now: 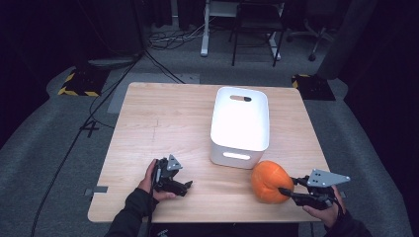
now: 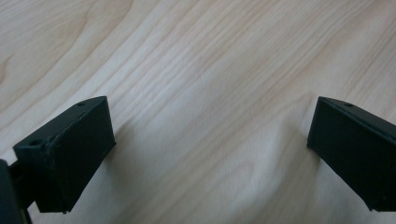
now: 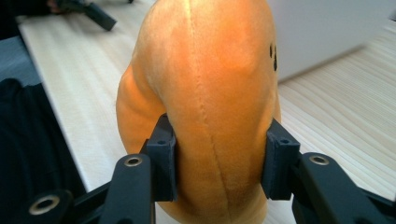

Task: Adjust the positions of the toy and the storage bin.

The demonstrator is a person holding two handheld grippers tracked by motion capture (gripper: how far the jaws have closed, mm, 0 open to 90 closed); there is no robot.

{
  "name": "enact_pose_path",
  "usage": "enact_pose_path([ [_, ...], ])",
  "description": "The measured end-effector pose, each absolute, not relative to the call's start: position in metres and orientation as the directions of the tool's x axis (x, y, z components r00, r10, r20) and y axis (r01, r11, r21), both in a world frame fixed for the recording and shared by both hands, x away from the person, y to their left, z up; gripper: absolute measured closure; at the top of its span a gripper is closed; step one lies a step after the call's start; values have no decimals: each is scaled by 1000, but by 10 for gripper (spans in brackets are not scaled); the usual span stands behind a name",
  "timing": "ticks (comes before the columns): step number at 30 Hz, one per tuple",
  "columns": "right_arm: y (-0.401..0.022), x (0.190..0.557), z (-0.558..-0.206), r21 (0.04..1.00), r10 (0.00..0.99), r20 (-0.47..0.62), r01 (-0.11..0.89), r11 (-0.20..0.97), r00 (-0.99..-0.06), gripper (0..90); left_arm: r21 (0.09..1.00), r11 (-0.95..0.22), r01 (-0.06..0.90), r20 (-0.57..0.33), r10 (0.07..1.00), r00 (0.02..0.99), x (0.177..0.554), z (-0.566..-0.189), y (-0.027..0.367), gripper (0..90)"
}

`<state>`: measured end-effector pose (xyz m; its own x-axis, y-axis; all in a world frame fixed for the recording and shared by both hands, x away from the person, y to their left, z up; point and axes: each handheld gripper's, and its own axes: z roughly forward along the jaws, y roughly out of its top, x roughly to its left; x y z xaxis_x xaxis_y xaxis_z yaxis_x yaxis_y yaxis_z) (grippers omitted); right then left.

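Observation:
An orange plush pumpkin [image 1: 268, 180] is at the front right of the wooden table [image 1: 163, 123], just in front of a white bin [image 1: 240, 126]. My right gripper [image 1: 287, 191] is shut on the pumpkin [image 3: 210, 93] from the right, and both pads dent its soft sides. My left gripper [image 1: 187, 186] rests low over the table near the front left, held in a hand, its jaws pointing right. In the left gripper view the left gripper [image 2: 210, 149] is open over bare wood, with nothing between the jaws.
The white bin has slot handles and stands right of the table's centre, close behind the pumpkin. Dark floor, cables and chair legs lie beyond the far edge. The table's front edge runs just below both hands.

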<state>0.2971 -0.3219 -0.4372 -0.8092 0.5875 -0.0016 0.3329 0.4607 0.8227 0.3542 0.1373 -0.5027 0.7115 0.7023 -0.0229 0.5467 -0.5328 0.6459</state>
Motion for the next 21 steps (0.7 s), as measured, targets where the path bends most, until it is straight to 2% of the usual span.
enact_pose_path([
  [4,-337,301,-438,828,651,-24,350,438,-758,557,646,-546,533,-27,682,731,368,-503,125,8],
  [7,-350,304,-439,833,694,-12,377,405,-720,553,660,-548,514,-17,673,739,378,-502,114,42],
  [11,-364,314,-440,838,742,0,405,366,-671,553,678,-545,494,-15,661,750,390,-501,99,167],
  [13,-370,320,-440,840,760,4,415,351,-650,552,678,-547,490,-19,655,756,396,-501,91,170],
  [16,-376,328,-440,841,774,13,426,334,-633,553,688,-548,476,-18,643,766,401,-501,80,226],
  [21,-383,334,-442,846,789,45,444,296,-613,551,685,-575,446,-21,597,802,402,-501,63,234],
])
